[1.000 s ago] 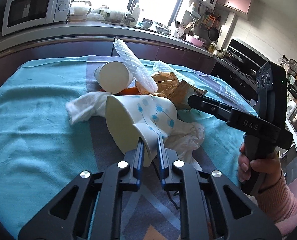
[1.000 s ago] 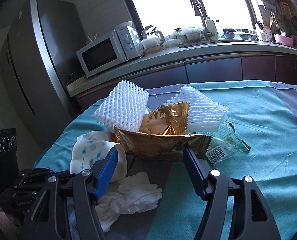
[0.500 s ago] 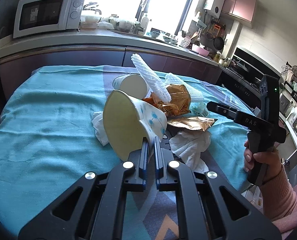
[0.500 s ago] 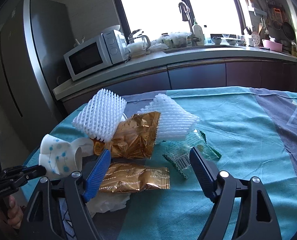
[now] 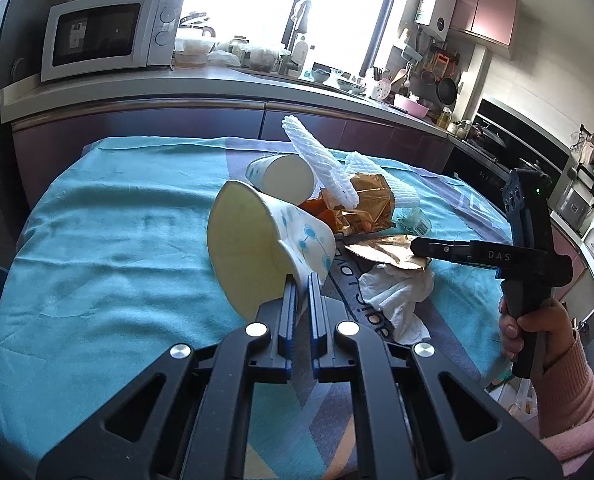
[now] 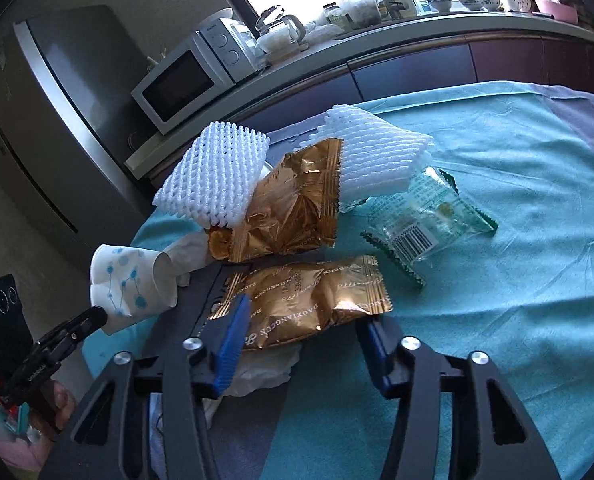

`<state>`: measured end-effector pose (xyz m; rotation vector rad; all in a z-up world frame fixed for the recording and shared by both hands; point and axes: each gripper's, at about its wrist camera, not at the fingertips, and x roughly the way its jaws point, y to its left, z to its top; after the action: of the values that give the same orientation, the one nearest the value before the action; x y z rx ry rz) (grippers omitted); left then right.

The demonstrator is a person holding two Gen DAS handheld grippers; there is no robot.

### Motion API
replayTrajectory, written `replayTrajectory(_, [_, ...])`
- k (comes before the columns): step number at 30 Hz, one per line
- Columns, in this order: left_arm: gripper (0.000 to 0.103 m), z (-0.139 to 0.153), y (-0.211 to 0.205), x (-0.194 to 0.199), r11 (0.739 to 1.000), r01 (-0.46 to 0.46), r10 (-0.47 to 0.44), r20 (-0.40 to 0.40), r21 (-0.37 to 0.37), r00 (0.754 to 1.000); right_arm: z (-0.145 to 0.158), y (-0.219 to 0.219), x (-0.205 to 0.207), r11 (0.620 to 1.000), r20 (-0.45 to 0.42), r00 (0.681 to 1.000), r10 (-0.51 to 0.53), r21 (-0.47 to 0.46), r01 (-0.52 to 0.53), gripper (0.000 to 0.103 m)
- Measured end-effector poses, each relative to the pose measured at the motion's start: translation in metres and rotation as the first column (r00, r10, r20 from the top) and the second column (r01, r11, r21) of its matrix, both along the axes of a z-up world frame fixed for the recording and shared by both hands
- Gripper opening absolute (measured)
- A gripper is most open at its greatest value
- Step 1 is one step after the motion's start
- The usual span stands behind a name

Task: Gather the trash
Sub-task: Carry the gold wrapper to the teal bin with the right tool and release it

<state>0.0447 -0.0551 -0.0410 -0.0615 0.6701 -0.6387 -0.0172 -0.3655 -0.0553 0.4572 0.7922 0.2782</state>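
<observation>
Left gripper (image 5: pixel 302 280) pinched the cup (image 5: pixel 265 244) by its rim at mid-frame, mouth facing lower left, long axis running up-right. Right gripper's (image 6: pixel 303 334) jaws were closing around the gold wrapper (image 6: pixel 309 300), lying crosswise at centre of the right view.

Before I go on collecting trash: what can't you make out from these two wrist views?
- Any bin: in neither view.
- Whether the right gripper, closing around the gold wrapper, presses it yet: its far pad sits behind the wrapper's edge.
- Orange scrap: mostly hidden under another gold wrapper.
- Tissue: right view, covered by wrapper and finger.
</observation>
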Motion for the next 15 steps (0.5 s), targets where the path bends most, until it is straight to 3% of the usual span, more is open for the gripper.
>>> replayTrajectory(5, [0.006, 0.005, 0.01, -0.006, 1.0, -0.016, 0.016, 0.028, 0.009, 0.999, 0.009, 0.005, -0.015, 0.999, 0.062, 0.998, 0.006, 0.05, -0.009, 0.012])
replayTrajectory(9, [0.005, 0.014, 0.029, -0.008, 0.999, -0.034, 0.034, 0.044, -0.006, 0.998, 0.03, 0.013, -0.029, 0.998, 0.138, 0.99, 0.016, 0.052, -0.024, 0.005])
replayTrajectory(15, [0.004, 0.025, 0.068, -0.014, 0.996, -0.079, 0.081, 0.06, -0.033, 0.995, 0.06, 0.042, -0.034, 0.992, 0.225, 0.969, 0.1, 0.057, -0.116, 0.004])
